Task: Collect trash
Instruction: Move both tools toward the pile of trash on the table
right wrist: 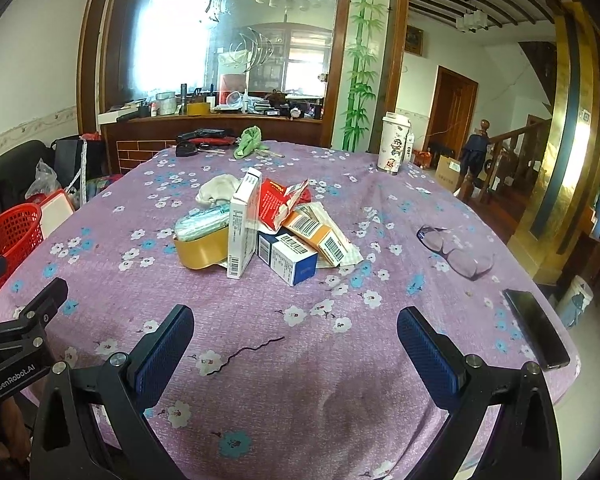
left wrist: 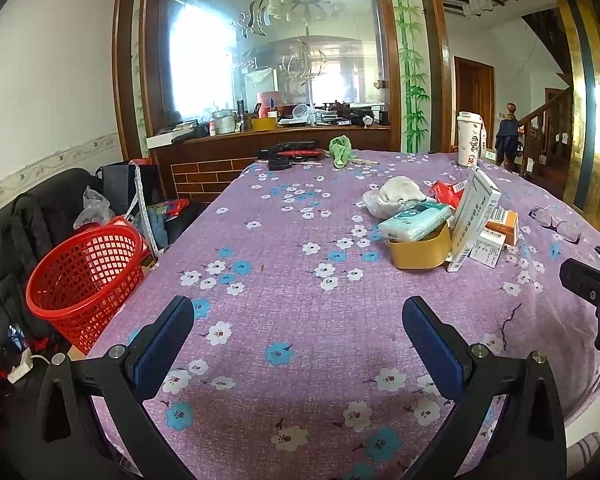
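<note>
A heap of trash lies mid-table: a tall white carton [right wrist: 242, 224] [left wrist: 474, 220], orange boxes [right wrist: 316, 234] [left wrist: 502, 222], a blue-and-white box [right wrist: 290, 260], a torn red wrapper [right wrist: 278, 200] [left wrist: 446, 192], a tissue pack [left wrist: 414, 220] [right wrist: 202, 222] in a yellow tub [left wrist: 420, 252] [right wrist: 202, 252], and a white crumpled wad [left wrist: 396, 194] [right wrist: 216, 190]. A red mesh basket [left wrist: 86, 276] [right wrist: 8, 236] stands off the table's left edge. My left gripper [left wrist: 298, 320] is open over bare cloth. My right gripper [right wrist: 296, 328] is open too, short of the heap.
The table carries a purple flowered cloth [left wrist: 292, 264]. On it lie glasses [right wrist: 454, 250], a dark phone [right wrist: 536, 328], a white cup [right wrist: 394, 142] [left wrist: 470, 138], a green rag [left wrist: 340, 150] and dark items at the far edge. A black sofa [left wrist: 8, 232] with bags sits left.
</note>
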`<action>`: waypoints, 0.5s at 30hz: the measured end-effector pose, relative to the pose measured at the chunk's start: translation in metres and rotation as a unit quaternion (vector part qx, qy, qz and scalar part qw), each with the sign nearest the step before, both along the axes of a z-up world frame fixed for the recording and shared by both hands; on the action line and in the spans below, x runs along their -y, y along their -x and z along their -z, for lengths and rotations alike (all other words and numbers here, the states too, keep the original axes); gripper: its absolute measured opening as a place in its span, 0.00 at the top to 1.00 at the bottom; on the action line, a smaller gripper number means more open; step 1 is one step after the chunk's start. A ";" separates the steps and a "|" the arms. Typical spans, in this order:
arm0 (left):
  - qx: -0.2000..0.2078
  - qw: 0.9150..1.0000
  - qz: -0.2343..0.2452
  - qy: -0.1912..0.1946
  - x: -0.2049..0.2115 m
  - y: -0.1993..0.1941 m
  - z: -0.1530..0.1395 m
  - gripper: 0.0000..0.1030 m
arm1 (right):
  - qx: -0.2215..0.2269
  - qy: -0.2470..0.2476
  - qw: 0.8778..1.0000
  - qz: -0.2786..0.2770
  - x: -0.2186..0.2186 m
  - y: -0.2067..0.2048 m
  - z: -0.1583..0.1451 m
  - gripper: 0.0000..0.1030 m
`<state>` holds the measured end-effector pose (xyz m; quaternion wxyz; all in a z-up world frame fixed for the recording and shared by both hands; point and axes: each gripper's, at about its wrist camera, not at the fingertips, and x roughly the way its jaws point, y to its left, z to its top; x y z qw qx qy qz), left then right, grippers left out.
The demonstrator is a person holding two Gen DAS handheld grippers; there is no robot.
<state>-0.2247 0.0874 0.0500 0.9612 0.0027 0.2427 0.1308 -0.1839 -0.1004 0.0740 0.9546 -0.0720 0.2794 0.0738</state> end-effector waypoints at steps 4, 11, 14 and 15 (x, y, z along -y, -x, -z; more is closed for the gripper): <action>-0.003 1.000 -0.002 -0.001 0.000 0.000 0.001 0.00 | 0.000 0.000 1.000 0.000 0.000 0.000 0.000 0.00; -0.005 1.000 -0.003 -0.002 0.000 -0.001 0.003 0.00 | 0.001 0.001 1.000 -0.001 -0.001 0.001 0.000 0.00; -0.006 1.000 -0.004 -0.003 0.000 -0.002 0.004 0.00 | 0.002 0.000 1.000 0.001 -0.001 0.002 -0.001 0.00; -0.006 1.000 -0.003 -0.002 -0.001 -0.002 0.004 0.00 | 0.004 -0.002 1.000 0.003 0.000 0.002 -0.001 0.00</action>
